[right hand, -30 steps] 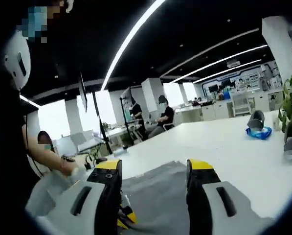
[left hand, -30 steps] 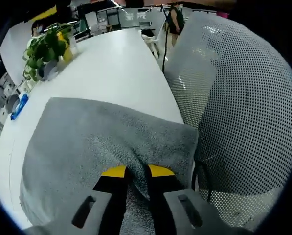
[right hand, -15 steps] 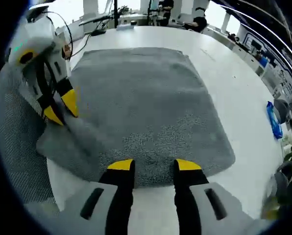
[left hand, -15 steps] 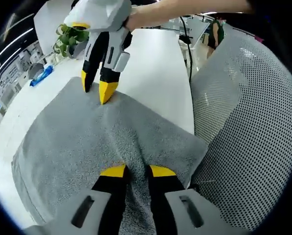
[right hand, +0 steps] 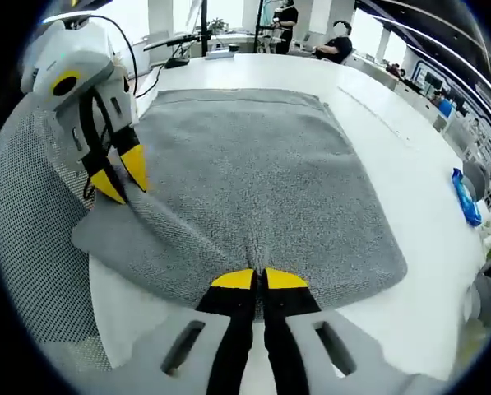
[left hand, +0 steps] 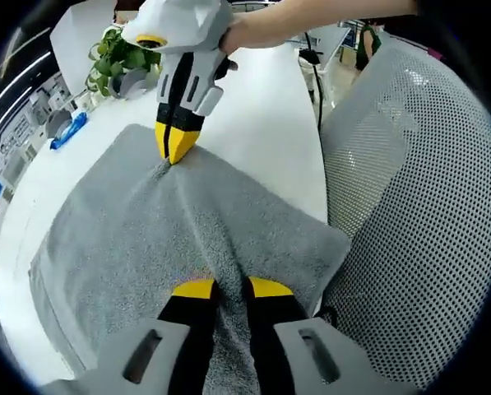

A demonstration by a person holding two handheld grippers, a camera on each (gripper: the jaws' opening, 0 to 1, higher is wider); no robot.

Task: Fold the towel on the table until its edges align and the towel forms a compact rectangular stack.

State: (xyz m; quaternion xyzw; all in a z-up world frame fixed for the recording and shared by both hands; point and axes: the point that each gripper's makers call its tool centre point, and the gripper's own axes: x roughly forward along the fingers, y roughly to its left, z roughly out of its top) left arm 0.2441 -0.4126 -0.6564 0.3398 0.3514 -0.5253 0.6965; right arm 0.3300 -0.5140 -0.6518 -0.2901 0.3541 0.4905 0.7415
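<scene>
Lying spread flat on the white desk [right hand: 368, 90], the grey towel [right hand: 253, 181] is not yet folded, one long edge running along the desk's near side beside a grey mesh chair back [left hand: 409, 206]. Both grippers have taken hold along that near edge, well apart from each other, which I judge to be the set-up for lifting that edge and carrying it across to the far one. The left gripper [left hand: 225, 287] has its yellow-tipped jaws pinched together on a raised ridge of towel near one corner; in the right gripper view it [right hand: 119, 174] appears at the left, tips down on that same bunched corner. The right gripper [right hand: 257, 280] is likewise clamped on a small pucker of the towel's edge, jaws nearly touching (seen from the left gripper view, it [left hand: 173, 145] comes down from above, held by a person's hand [left hand: 249, 29], with the cloth drawn into creases under its tips). Two separated pinch points keep the edge taut, so the fold should fall straight; a risk, in my judgement, is a corner slipping off the desk towards the chair. Beyond the towel: a potted plant [left hand: 118, 58], a blue object [right hand: 468, 200] on the desk, and an open office with people seated at a distance.
</scene>
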